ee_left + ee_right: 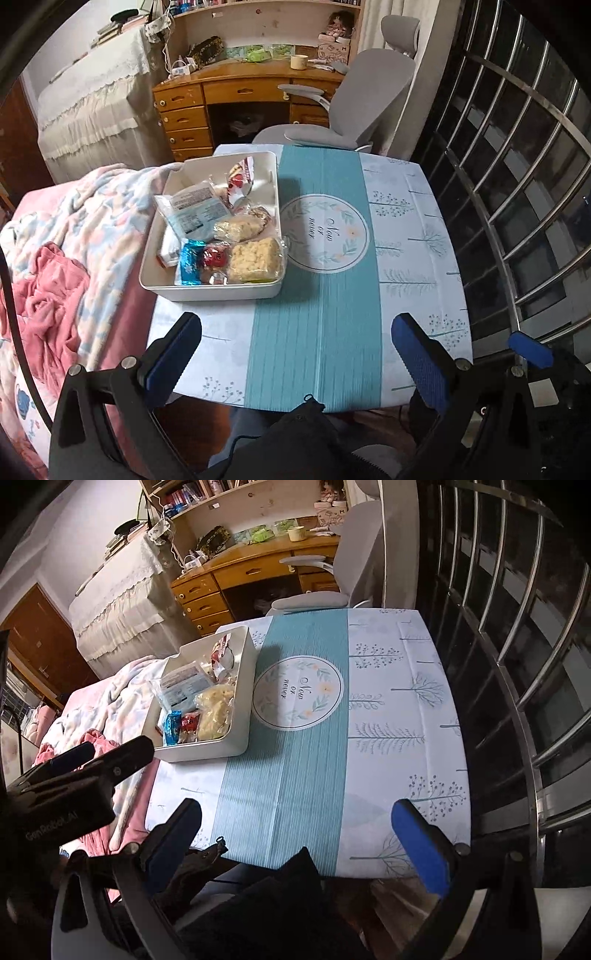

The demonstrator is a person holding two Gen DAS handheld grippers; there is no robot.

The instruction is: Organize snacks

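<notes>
While our left tool (295, 345) and right tool (297, 830) hover spread and empty over the desk's (406, 229) near edge, the snacks (221, 229) lie in the white bin (218, 290) at its left side.

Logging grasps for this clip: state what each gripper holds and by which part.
Nothing is held. The left gripper and right gripper are both open and empty above the table's near edge; the snacks lie in the white bin.
</notes>
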